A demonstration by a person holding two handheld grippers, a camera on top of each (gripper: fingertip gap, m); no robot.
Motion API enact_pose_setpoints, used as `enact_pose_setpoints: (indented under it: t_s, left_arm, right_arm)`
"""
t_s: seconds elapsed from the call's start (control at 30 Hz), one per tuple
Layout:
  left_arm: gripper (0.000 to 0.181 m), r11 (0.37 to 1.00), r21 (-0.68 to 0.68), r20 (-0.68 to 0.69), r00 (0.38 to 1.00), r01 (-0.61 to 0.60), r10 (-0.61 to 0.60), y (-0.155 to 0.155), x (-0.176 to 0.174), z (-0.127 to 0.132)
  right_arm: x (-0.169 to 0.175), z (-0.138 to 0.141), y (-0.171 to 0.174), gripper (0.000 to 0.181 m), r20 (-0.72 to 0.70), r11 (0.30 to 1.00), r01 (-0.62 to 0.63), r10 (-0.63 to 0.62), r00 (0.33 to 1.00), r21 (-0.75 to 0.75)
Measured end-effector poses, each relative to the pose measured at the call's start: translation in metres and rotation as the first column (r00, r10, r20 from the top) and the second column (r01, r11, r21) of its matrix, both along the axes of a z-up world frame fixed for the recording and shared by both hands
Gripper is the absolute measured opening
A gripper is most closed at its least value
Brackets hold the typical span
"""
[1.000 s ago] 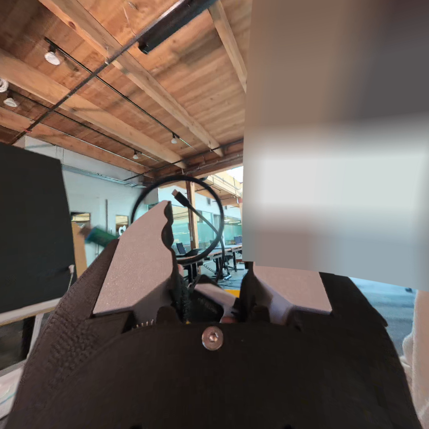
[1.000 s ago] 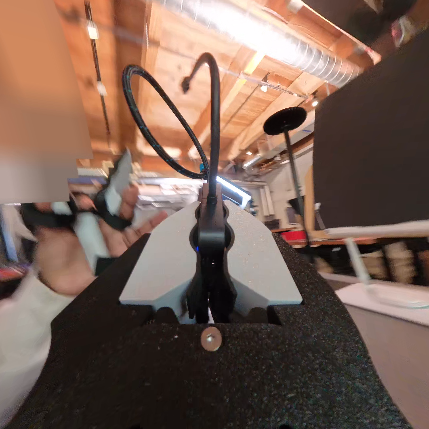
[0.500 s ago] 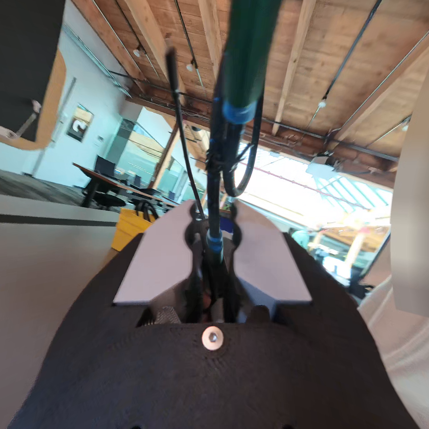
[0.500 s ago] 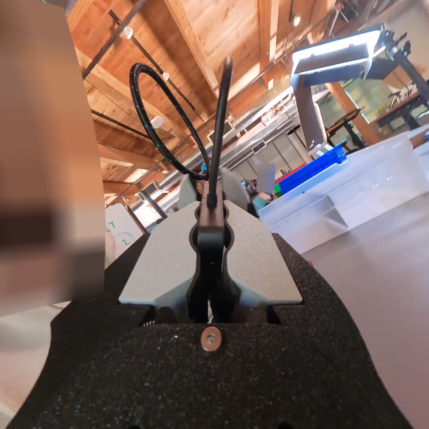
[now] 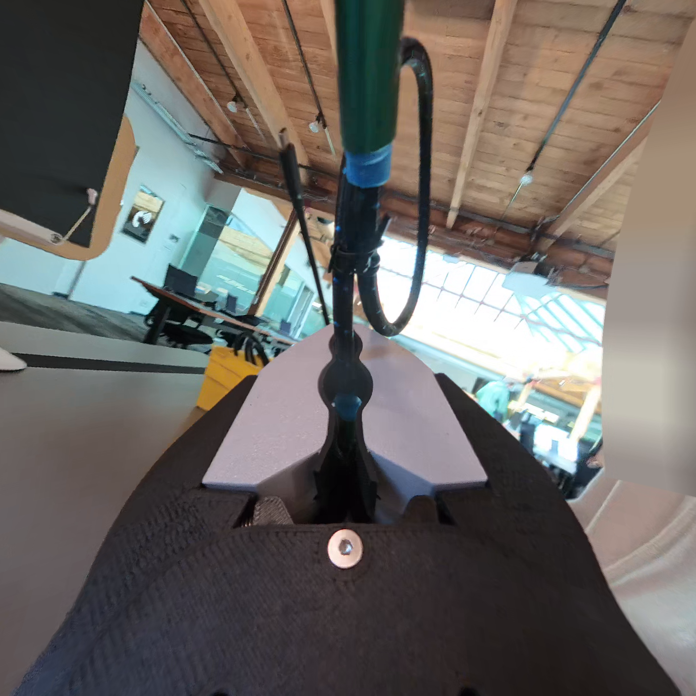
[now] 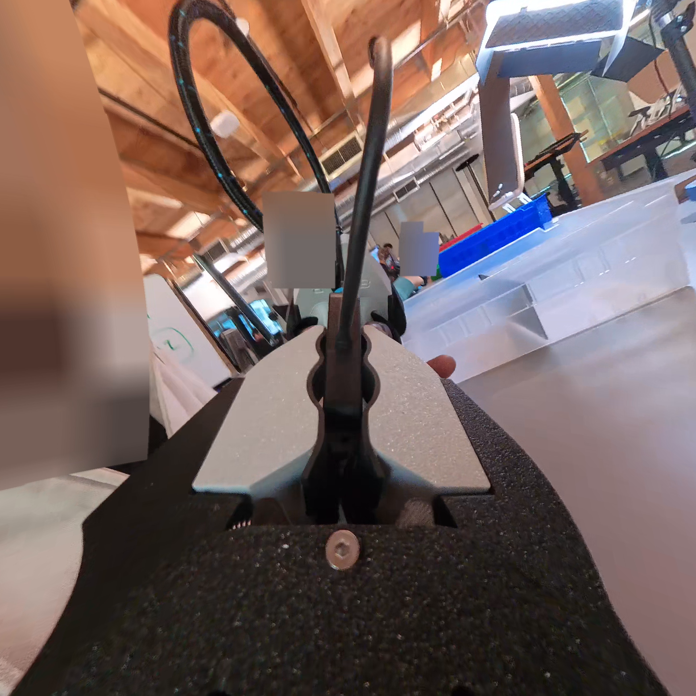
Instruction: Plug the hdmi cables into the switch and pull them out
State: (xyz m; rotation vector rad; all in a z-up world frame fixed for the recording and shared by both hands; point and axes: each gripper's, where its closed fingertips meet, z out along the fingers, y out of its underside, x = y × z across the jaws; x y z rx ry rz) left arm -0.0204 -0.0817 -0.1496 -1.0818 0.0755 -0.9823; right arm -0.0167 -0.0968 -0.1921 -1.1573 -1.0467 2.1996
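Observation:
In the left wrist view my left gripper (image 5: 344, 335) is shut on a black braided HDMI cable (image 5: 348, 293) with blue flecks. The cable runs up through a tie into a blue tape band and a green sleeve (image 5: 367, 75). One loop (image 5: 422, 188) hangs to the right. A thin black cable with a small plug (image 5: 288, 158) stands on the left. In the right wrist view my right gripper (image 6: 344, 331) is shut on the slim dark switch (image 6: 341, 361). A thin black cable (image 6: 367, 180) rises from the switch. The braided loop (image 6: 211, 132) arcs at upper left.
A grey table top (image 5: 75, 433) lies below both grippers. A yellow bin (image 5: 222, 376) stands at its far edge, and a black panel (image 5: 56, 94) hangs at upper left. Clear plastic bins (image 6: 565, 286), a blue bin (image 6: 497, 241) and a light panel (image 6: 546, 37) are to the right.
My left gripper's jaws were apart a second ago and are now shut on the braided cable. Both views have swung down towards the table. My right gripper stays shut on the switch.

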Motion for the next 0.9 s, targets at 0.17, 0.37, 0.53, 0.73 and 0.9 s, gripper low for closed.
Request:
enact_pose_setpoints:
  t_s: [0.17, 0.37, 0.53, 0.73, 0.9]
  left_arm:
    - [0.000, 1.000, 0.011, -0.124, 0.992, -0.007, 0.008, -0.013, 0.003, 0.012]
    - [0.000, 0.999, -0.036, -0.116, 0.993, 0.002, -0.006, -0.014, 0.001, 0.009]
    - [0.000, 0.924, 0.244, 0.351, 0.915, -0.294, 0.198, -0.091, -0.137, 0.090]
    - [0.002, 0.892, 0.248, -0.416, 0.790, -0.378, 0.450, -0.092, -0.067, 0.085]
    - [0.002, 0.985, 0.078, -0.401, 0.900, -0.152, 0.171, -0.057, -0.035, 0.040]
  right_arm:
    - [-0.001, 0.012, -0.013, 0.014, -0.033, 0.996, -0.015, 0.018, 0.999, 0.090]
    - [-0.002, 0.011, -0.018, 0.014, -0.009, 0.990, -0.010, 0.012, 1.000, 0.137]
    - [0.016, -0.017, 0.021, 0.013, 0.102, 0.977, 0.130, -0.149, 0.984, 0.169]
    - [0.028, 0.045, 0.021, 0.014, -0.213, 0.980, 0.154, -0.125, 0.969, 0.126]
    - [0.014, 0.002, 0.015, 0.014, -0.035, 0.914, 0.217, -0.219, 0.975, 0.343]
